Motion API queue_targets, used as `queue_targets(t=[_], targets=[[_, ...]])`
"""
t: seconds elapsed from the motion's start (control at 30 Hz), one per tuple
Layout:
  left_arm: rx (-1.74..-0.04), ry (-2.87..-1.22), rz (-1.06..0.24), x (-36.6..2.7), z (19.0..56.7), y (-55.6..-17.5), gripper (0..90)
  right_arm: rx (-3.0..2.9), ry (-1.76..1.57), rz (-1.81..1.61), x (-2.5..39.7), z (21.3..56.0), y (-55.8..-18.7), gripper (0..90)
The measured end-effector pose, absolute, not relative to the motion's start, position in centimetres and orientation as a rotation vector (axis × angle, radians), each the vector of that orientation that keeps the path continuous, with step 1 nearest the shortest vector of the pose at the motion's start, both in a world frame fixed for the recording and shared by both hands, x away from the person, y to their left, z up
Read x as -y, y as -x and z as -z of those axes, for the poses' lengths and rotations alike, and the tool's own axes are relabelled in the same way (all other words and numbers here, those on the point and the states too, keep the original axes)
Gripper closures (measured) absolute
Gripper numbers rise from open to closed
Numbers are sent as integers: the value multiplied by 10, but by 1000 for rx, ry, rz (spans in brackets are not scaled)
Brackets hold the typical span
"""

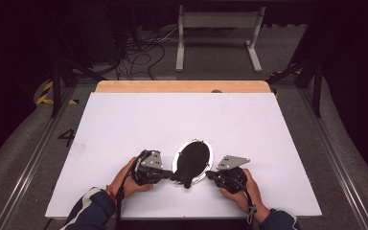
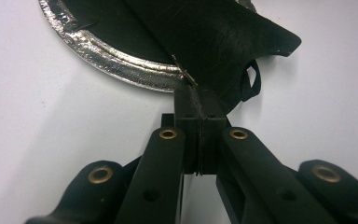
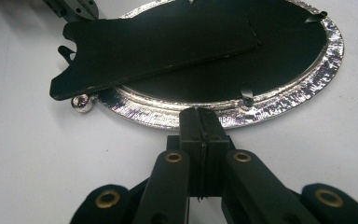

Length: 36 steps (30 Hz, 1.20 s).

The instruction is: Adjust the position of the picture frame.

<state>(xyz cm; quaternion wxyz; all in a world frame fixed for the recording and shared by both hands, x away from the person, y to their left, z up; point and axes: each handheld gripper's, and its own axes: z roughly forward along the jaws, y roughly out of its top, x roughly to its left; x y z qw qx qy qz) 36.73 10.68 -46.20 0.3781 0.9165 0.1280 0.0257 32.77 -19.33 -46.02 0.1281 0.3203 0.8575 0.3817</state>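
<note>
1. Hidden: oval silver frame cut off at top edge in left tongs view; in high view the black back panel covers most of its inside, glass/pic can't be made out.
2. Frame lies flat on white tabletop, near front edge, btwn both tongs.
3. Panel sits in frame, tilted, stand end overhanging rim.
4. Left tongs pressed together, pinching panel edge.
5. Right tongs pressed together at frame rim; whether gripping rim – can't tell.

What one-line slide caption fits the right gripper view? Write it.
Shut right gripper at the silver oval frame's rim, black stand flap raised.
</note>
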Motion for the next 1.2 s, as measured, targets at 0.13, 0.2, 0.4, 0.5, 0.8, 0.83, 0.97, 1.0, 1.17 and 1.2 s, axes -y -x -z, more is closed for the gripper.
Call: queue_targets(t=[0.13,0.2,0.4,0.5,0.8,0.83,0.97,1.0,1.17,1.2], targets=[[-358,-2319,-52,-105,464,-368,899,-2484,-927,-1104,193,460,-328,900],[-371,-2308,-53,-104,464,-368,900,-2482,-931,-1104,193,460,-329,900],[-382,-2302,-53,-101,465,-367,900,-2469,-957,-1109,194,461,-332,900],[-385,-2296,-41,-101,465,-369,899,-2460,-970,-1104,194,460,-334,900],[-428,-2282,-58,-98,466,-368,898,-2426,-996,-1070,189,460,-351,900],[-429,-2285,-68,-97,465,-368,897,-2426,-991,-1067,189,460,-351,900],[-445,-2288,-84,-93,465,-366,897,-2412,-965,-1027,186,459,-352,900],[-434,-2293,-97,-92,464,-367,898,-2410,-957,-1021,187,459,-353,900],[-441,-2291,-106,-86,464,-367,897,-2405,-975,-1046,192,460,-358,900],[-445,-2291,-114,-85,464,-366,897,-2404,-974,-1043,193,460,-358,900]])
